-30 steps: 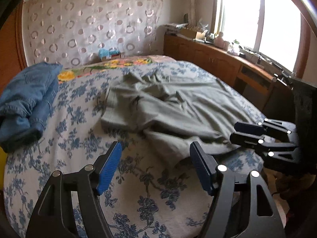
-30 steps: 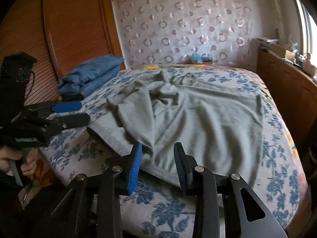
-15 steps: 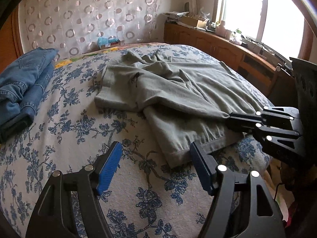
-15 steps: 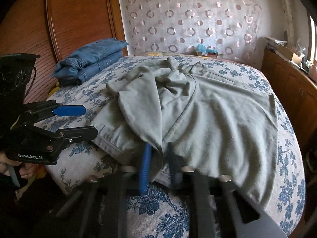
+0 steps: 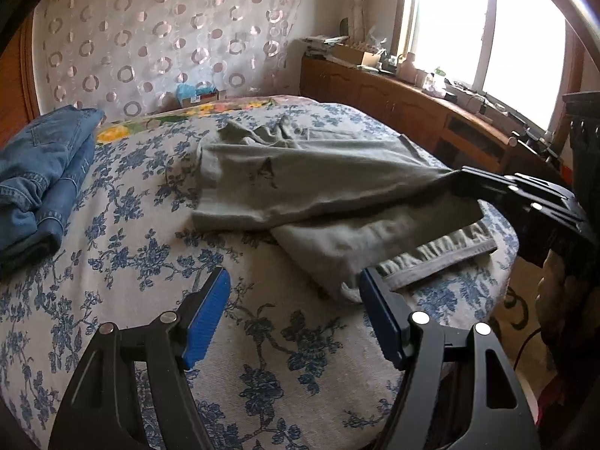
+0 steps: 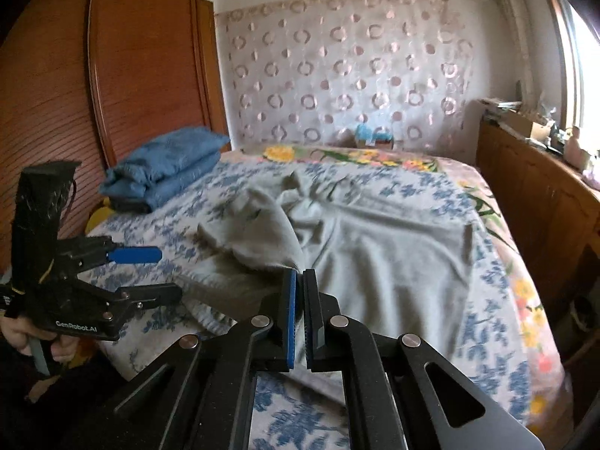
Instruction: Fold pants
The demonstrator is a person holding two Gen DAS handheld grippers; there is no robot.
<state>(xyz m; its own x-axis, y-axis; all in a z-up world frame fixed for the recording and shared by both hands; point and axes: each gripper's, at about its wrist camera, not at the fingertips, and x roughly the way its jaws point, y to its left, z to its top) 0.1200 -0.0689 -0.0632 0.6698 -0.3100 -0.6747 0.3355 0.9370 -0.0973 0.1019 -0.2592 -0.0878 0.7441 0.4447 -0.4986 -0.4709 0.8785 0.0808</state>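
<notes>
Two grippers are working: your right gripper (image 6: 300,281) is pinching the near edge of the grey pants (image 5: 318,183), sprawling across the floral bedspread (image 5: 123,262), while your left gripper (image 5: 294,300), jaws gaping and empty, is hovering nearest the hem (image 5: 435,258).

Counts on and around the bed

One bed (image 5: 262,337), one grey pants (image 5: 322,172), one stack of folded jeans (image 5: 41,172), two grippers — left (image 5: 294,315) and right (image 6: 300,285) — one blue box (image 6: 369,135) by the curtain (image 6: 337,67), one window (image 5: 487,30).
</notes>
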